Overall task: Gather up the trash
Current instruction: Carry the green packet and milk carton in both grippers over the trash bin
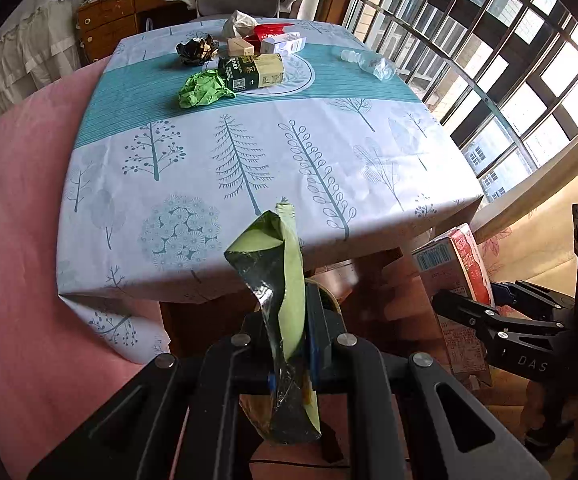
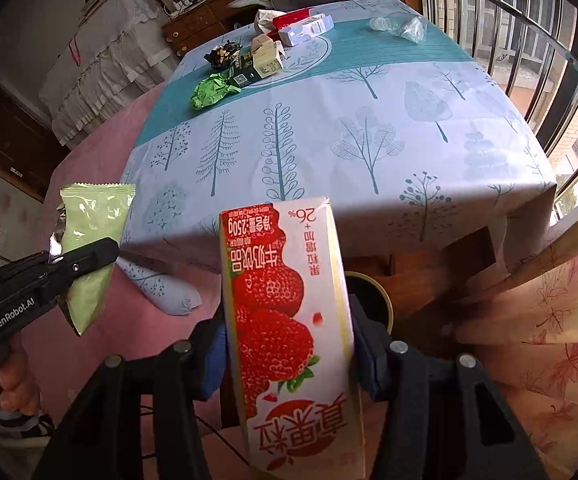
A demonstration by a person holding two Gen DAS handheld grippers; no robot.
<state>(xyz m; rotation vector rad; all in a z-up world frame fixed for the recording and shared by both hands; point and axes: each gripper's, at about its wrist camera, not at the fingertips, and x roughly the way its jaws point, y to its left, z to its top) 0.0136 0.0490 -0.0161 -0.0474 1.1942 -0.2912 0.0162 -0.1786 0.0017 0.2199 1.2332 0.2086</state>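
My left gripper (image 1: pixel 291 344) is shut on a light green snack wrapper (image 1: pixel 285 292), held below the table's near edge; the wrapper also shows in the right wrist view (image 2: pixel 93 248). My right gripper (image 2: pixel 289 340) is shut on a strawberry milk carton (image 2: pixel 289 320), seen from the left wrist at the right (image 1: pixel 455 272). More trash lies at the table's far end: a crumpled green paper (image 1: pixel 203 89), a dark green and cream carton (image 1: pixel 251 71), a black and gold foil wrapper (image 1: pixel 197 50), small boxes (image 1: pixel 281 42), a tissue (image 1: pixel 239 24) and a crushed clear bottle (image 1: pixel 371 63).
The table has a tree-print cloth (image 1: pixel 249 160) and stands against a pink bed or sofa (image 1: pixel 13 200) on the left. A barred window (image 1: pixel 489 60) is on the right. A round dark bin rim (image 2: pixel 377 300) shows under the table. A floral curtain (image 2: pixel 537 320) hangs at the right.
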